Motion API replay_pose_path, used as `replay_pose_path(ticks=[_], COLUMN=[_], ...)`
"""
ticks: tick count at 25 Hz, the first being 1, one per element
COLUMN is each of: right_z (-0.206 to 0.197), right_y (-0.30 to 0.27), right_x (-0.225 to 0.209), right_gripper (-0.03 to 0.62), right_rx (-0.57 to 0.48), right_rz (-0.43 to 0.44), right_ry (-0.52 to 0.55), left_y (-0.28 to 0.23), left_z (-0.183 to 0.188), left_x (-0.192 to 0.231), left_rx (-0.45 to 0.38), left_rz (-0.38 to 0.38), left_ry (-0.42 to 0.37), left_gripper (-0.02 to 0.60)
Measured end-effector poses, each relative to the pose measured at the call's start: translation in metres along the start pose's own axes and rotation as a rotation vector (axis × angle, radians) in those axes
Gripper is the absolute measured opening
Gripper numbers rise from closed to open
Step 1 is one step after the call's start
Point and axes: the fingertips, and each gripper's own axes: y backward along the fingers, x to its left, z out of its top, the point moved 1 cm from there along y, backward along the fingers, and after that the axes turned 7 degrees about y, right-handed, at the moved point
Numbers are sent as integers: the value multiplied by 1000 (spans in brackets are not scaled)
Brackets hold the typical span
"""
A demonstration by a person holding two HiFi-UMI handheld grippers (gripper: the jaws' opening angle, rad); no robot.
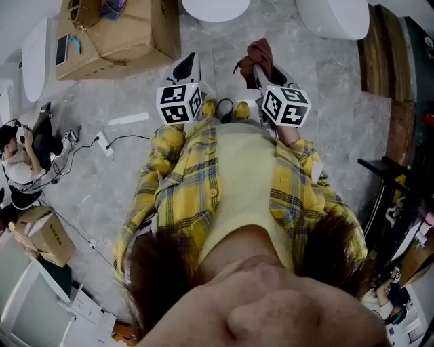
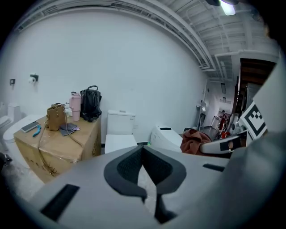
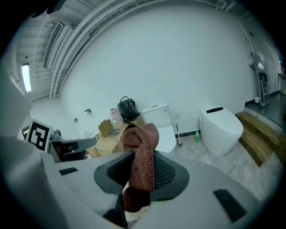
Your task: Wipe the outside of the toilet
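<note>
Two white toilets stand ahead: a square one with a tank [image 2: 119, 130] [image 3: 161, 126] [image 1: 215, 8] and a rounded one [image 3: 220, 129] [image 2: 167, 138] [image 1: 335, 16]. My right gripper [image 3: 140, 154] [image 1: 262, 70] is shut on a brown knitted cloth [image 3: 142, 152] [image 1: 258, 53] [image 2: 195, 139], which hangs up and over the jaws. My left gripper [image 2: 143, 150] [image 1: 188, 64] is shut with nothing in it. Both are held in the air in front of my body, well short of either toilet.
A cardboard box [image 2: 58, 145] [image 1: 119, 34] with bags and a pink cup on it stands left of the square toilet. A toilet brush [image 3: 178, 136] and a green bottle [image 3: 196, 136] sit between the toilets. A wooden step [image 3: 259, 141] lies right. Cables [image 1: 102, 142] run over the floor at left.
</note>
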Motion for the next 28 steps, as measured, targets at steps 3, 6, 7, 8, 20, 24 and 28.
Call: replay_pose_path(ticks=[3, 6, 7, 8, 20, 24, 28], right_z=[-1, -1, -1, -1, 3, 2, 3], right_y=[1, 1, 1, 0, -3, -2, -4], right_x=[-3, -8, -10, -12, -51, -67, -85], right_gripper=[117, 117, 117, 117, 117, 117, 117], right_rx=[4, 5, 4, 5, 19, 23, 21], right_rz=[5, 7, 8, 8, 42, 60, 72], right_ry=[-1, -4, -4, -4, -8, -4, 18], left_y=[-1, -5, -7, -9, -40, -49, -57], left_z=[-1, -4, -4, -4, -3, -4, -2], left_x=[-2, -5, -7, -9, -48, -57, -67], left_rx=[3, 11, 13, 13, 19, 7, -19], left_rz=[2, 4, 4, 4, 9, 36, 61], left_ry=[10, 9, 8, 6, 13, 24, 36], left_gripper=[8, 8, 8, 8, 8, 8, 8])
